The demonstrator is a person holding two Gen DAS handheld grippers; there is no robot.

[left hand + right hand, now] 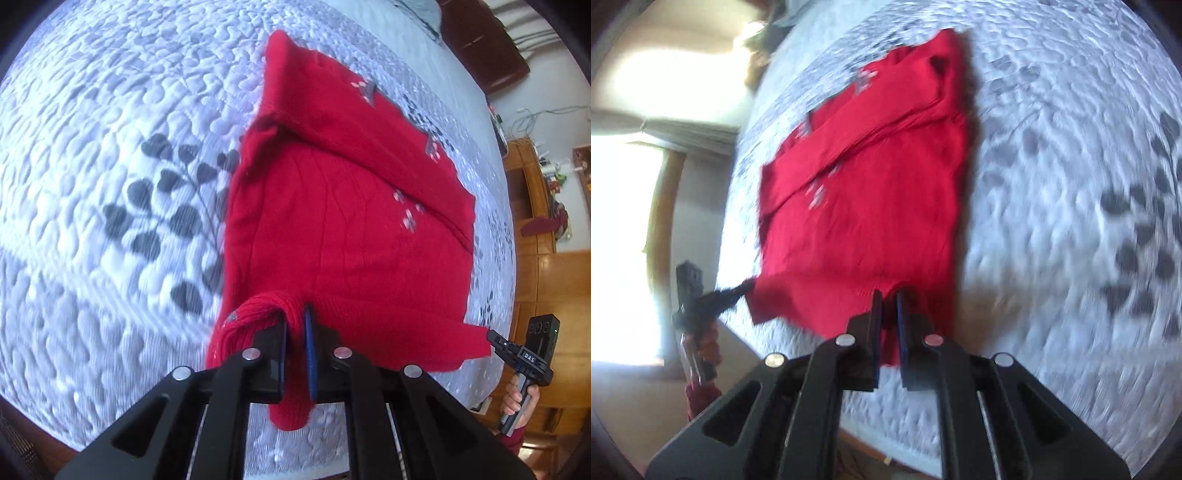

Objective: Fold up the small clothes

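Left wrist view: left gripper point(294, 321) clenched on the near hem of the red sweater point(343, 229), knit bunched into a roll over the left finger and a tongue of fabric hanging down between the jaws. Sweater spread on the quilted bedspread point(110, 129), one side panel or sleeve already laid diagonally across the body, so part-folded. Grip at a hem corner, probably to lift that edge for the next fold. Right gripper point(496, 341) seen far right, tips at the other hem corner, apparently pinching it; hand point(517, 400) on its handle. Wooden furniture point(535, 206) beyond the bed edge.

Right wrist view: blurry. Right gripper point(888, 295) closed tight on the hem of the red sweater point(871, 206), red fabric visible between the jaws. Left gripper point(737, 290) at frame left, tips touching the opposite hem corner. Both corners held, likely so the bottom edge rises evenly toward the collar end. Bright window point(624, 229) at left washing out detail.
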